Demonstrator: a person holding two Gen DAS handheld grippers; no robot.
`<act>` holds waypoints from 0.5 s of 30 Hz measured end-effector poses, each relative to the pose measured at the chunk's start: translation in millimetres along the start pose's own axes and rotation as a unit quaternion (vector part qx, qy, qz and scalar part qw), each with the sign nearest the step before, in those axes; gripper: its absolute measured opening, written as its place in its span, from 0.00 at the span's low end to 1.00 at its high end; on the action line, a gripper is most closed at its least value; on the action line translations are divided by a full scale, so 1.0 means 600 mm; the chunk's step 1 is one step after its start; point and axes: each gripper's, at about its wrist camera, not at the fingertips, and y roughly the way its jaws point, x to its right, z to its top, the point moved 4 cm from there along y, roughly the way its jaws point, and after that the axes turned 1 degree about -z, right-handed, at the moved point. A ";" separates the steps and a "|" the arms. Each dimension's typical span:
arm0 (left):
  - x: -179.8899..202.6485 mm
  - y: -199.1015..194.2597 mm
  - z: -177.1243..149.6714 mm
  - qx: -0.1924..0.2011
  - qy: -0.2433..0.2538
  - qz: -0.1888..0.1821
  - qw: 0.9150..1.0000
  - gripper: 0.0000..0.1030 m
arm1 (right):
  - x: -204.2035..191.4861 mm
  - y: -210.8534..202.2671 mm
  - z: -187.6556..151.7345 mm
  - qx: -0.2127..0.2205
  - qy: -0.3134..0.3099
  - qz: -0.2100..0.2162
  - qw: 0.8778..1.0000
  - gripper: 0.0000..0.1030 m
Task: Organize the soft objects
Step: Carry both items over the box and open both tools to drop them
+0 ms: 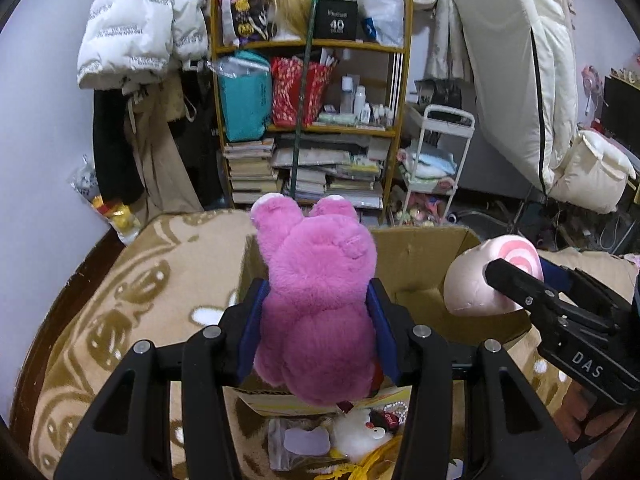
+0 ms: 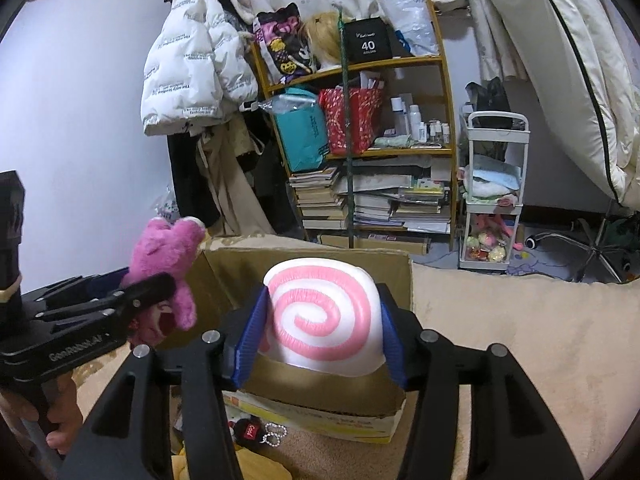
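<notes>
- Left claw [image 1: 316, 332] clamps the pink bear [image 1: 320, 300] over the box [image 1: 420, 256], likely for dropping in.
- Right claw [image 2: 320, 328] brackets the swirl cushion [image 2: 320, 316], pads touching (grip looks light), above the same box.

Right tool [image 2: 320, 332]: blue pads on both sides of the pink-white swirl cushion [image 2: 322, 316], pads touching its flanks, cushion held above the open cardboard box [image 2: 304, 268]. Box sits on a beige blanket [image 2: 520, 340]. Left tool [image 2: 160, 284] comes in from the left, clamped on a pink plush bear [image 2: 168, 248] just beside the box's left wall; a hand [image 2: 60, 420] grips its handle lower left. Small plush bits and a black keychain [image 2: 244, 432] lie near, in front of the box. Far side: wooden bookshelf [image 2: 400, 152] stacked with books, white puffer jacket [image 2: 192, 72] hanging to its left, white trolley [image 2: 496, 196] on its right.
</notes>
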 end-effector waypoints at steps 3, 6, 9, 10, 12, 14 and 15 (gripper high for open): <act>0.001 0.010 -0.007 -0.008 0.000 0.001 1.000 0.49 | -0.001 0.004 -0.006 -0.009 0.002 0.008 1.000 0.57; -0.002 0.011 -0.010 -0.011 -0.004 0.003 1.000 0.56 | 0.000 0.008 -0.013 -0.015 0.002 0.011 1.000 0.58; -0.008 0.009 -0.011 -0.011 -0.010 0.010 1.000 0.66 | -0.001 0.014 -0.019 -0.027 -0.002 0.013 1.000 0.61; -0.011 0.007 -0.012 -0.012 -0.012 0.014 1.000 0.66 | -0.001 0.015 -0.020 -0.029 -0.002 0.013 0.999 0.62; -0.019 0.004 -0.014 -0.021 -0.022 0.025 0.999 0.68 | -0.002 0.011 -0.018 -0.024 -0.004 0.014 1.000 0.67; -0.027 -0.003 -0.014 -0.025 -0.033 0.023 0.999 0.69 | -0.004 0.003 -0.013 -0.013 -0.006 0.010 1.000 0.86; -0.030 -0.008 -0.013 -0.023 -0.036 0.024 0.999 0.73 | -0.004 0.000 -0.011 -0.007 -0.006 0.008 1.000 0.89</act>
